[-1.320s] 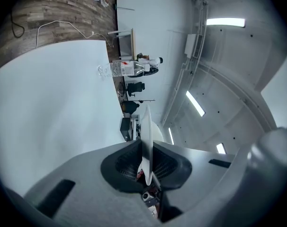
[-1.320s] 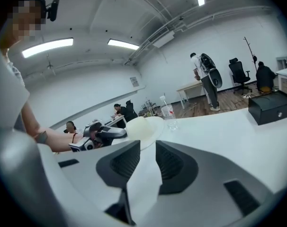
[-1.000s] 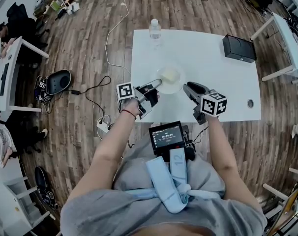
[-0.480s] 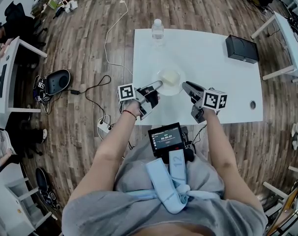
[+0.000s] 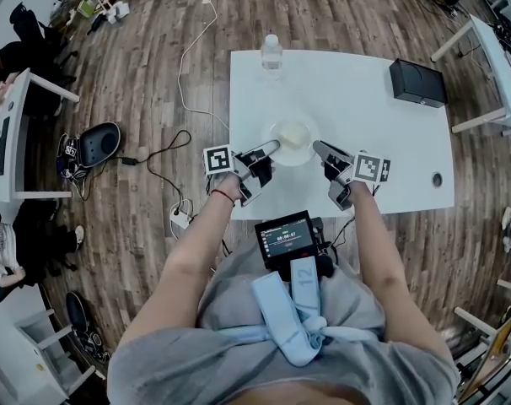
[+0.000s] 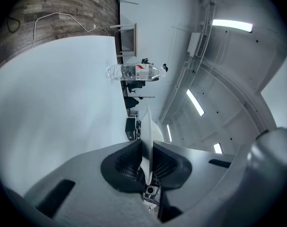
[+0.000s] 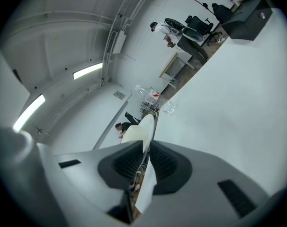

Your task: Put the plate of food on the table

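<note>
"Gripping what, exactly?"

"The plate of food (image 5: 293, 140). The left tongs (image 5: 271, 148) are clamped on its left rim and the right tongs (image 5: 320, 150) on the opposite rim, each pair closed on the thin white edge."

"Where is it?"

"Over the white surface (image 5: 365, 133), toward the near side, well apart from the water bottle (image 5: 272, 53) at the far edge and the black box (image 5: 418, 83) at the right. Whether its base touches, I cannot tell."

"So which step?"

"The setting-down, I judge — nearly finished. Next calls for lowering it level until it rests, then parting both tongs together and drawing them outward — without tipping the food."
</note>
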Motion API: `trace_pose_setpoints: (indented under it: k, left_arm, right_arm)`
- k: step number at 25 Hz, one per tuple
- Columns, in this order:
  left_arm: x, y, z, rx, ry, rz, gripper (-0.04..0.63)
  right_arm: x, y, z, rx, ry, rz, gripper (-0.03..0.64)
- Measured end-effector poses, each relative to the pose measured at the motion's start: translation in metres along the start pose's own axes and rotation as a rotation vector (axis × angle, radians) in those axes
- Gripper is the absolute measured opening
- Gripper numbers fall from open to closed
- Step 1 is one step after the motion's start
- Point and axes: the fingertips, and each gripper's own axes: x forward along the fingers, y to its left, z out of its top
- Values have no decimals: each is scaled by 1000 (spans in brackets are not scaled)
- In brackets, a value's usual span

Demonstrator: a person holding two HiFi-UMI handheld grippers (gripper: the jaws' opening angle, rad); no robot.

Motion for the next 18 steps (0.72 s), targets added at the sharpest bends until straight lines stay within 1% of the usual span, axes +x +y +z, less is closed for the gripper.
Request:
trace_pose_setpoints:
  k: [4,9,14,18]
  left_arm:
    - [6,17,6,14,17,31,40]
    - [4,38,0,68,92,135,41]
    - [4,59,-3,60,120,212,41]
    - [5,71,-5,47,161,264,41]
  right_arm:
    - [7,-20,1,84,-28,1,53]
    - [9,-31,-5,105,-40,-17,40]
    - [11,-53,-15,183,-42,-44,40]
    - [14,-67,-21,227,-33,-62,38]
